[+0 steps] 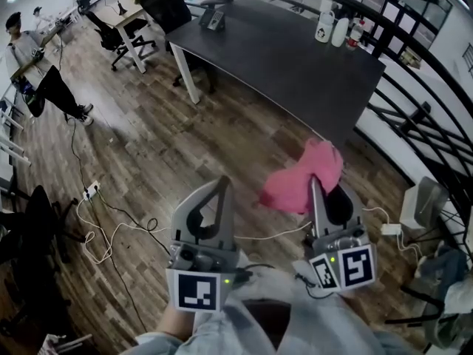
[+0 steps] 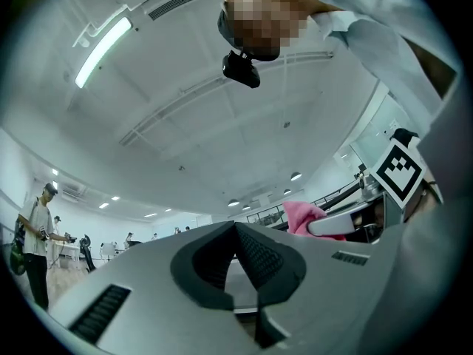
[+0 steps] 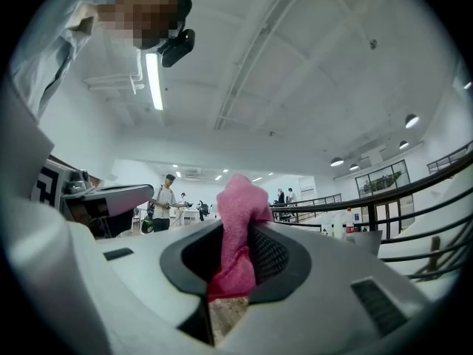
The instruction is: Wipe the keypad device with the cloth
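Cloth (image 1: 301, 177) clamped in the right gripper (image 1: 314, 186), keypad device (image 1: 215, 20) well apart on the table (image 1: 295, 72)

The right gripper's jaws are pressed together on a fold of the pink cloth. In the right gripper view it rises between the pads and bunches above their tips. From the head view, the rest of the cloth hangs in a loose bundle at the jaw tips, over the wooden floor (image 1: 155, 139). The left gripper (image 1: 224, 187) is held just beside it, jaws closed tip to tip with nothing between them. Both grippers sit low, near the person's body, short of the dark table. The keypad device stands near the table's far left end, too small for its keys to be made out. A few bottles (image 1: 336, 26) stand at the far right end. Cables (image 1: 94, 235) trail across the floor, and another person (image 1: 41, 72) stands at the far left of the room.
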`<state>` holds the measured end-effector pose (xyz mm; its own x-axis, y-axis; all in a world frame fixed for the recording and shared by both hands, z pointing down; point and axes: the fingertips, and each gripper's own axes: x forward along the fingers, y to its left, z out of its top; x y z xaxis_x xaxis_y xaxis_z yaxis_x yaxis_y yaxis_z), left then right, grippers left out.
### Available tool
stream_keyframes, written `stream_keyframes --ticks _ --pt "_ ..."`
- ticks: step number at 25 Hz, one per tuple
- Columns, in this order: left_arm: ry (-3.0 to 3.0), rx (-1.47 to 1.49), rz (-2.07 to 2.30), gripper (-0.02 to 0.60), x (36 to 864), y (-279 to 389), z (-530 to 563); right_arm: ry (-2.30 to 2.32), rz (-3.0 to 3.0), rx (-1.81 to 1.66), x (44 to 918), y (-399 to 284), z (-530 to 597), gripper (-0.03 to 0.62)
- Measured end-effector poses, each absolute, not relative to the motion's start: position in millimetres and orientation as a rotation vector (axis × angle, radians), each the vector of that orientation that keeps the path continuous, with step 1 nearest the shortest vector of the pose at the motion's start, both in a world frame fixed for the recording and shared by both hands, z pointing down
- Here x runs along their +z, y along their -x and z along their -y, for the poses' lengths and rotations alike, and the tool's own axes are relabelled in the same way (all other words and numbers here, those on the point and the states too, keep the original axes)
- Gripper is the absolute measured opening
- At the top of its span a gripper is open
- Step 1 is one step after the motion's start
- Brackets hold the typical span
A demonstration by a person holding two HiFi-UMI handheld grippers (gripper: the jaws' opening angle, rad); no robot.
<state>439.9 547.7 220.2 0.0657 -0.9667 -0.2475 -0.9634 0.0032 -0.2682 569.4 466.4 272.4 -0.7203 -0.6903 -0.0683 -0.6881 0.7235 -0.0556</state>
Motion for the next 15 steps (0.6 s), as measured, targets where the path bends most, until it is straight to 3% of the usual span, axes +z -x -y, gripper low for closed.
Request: stream_keyframes --ticks 15 --pt "1.949 -0.024 -1.965 0.003 232 -425 -537 1.117 -2.846 -0.057 287 -559 -452 0.083"
